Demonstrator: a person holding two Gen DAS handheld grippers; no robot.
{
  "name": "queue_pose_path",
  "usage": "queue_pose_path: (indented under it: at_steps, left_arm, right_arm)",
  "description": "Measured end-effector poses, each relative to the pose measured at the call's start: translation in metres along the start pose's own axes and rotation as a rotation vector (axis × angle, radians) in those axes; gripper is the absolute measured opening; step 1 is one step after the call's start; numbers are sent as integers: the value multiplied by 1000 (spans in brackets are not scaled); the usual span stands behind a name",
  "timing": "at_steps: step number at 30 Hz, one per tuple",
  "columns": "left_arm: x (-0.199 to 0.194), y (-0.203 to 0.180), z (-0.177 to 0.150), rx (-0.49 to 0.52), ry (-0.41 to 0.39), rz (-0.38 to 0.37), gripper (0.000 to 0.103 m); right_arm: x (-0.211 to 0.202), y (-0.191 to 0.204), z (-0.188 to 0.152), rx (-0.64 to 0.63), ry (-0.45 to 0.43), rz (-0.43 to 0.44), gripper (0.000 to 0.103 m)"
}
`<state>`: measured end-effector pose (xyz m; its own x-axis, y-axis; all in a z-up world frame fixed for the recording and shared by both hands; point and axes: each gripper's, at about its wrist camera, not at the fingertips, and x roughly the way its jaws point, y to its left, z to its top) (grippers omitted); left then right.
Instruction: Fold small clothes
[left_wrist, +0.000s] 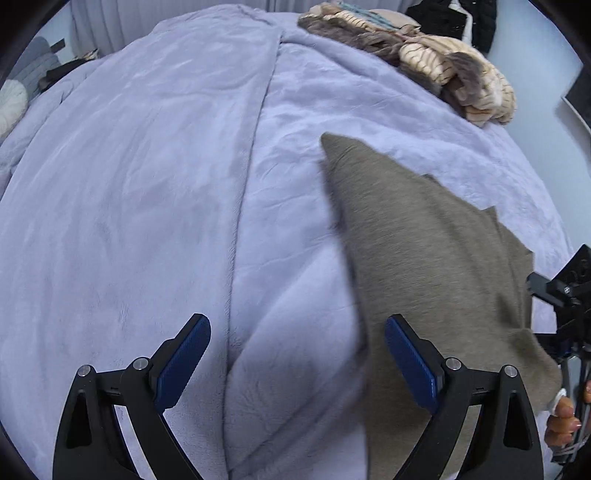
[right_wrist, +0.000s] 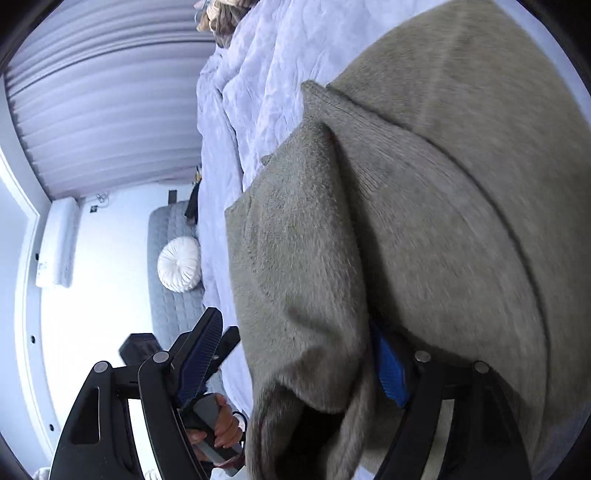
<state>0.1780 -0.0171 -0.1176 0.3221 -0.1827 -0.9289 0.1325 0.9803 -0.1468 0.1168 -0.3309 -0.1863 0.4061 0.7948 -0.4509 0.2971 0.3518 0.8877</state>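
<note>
A grey-brown fuzzy garment (left_wrist: 424, 251) lies on the lavender blanket (left_wrist: 147, 184) at the right of the left wrist view. My left gripper (left_wrist: 297, 362) is open and empty, hovering over the blanket with its right finger at the garment's left edge. In the right wrist view the same garment (right_wrist: 406, 221) fills the right side, partly folded over itself. My right gripper (right_wrist: 299, 354) is open; the cloth drapes between the fingers and hides most of the right blue pad (right_wrist: 391, 369).
A pile of beige striped and brown fuzzy clothes (left_wrist: 424, 62) lies at the blanket's far right. A round white cushion (right_wrist: 180, 264) rests on a grey quilted bench (right_wrist: 168, 280) beside the bed. Pleated curtains (right_wrist: 92, 110) hang behind.
</note>
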Motion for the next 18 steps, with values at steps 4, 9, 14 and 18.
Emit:
queue_pose_path:
  at_steps: [4,9,14,18]
  left_arm:
    - [20,0,-7,-4,40,27,95]
    - [-2,-23,-2,30,-20,-29,95]
    - [3,-69,-2,178,-53,-31,95]
    - [27,-87,-13,209,2,-55,97]
  right_arm:
    - [17,18,1,-57,17,-69,15]
    - [-32,73,-21,-259,-139,21,15]
    - [-85,54,-38,-277,-235,-126,15]
    - [-93,-22,-35,-56,-228,-268,16]
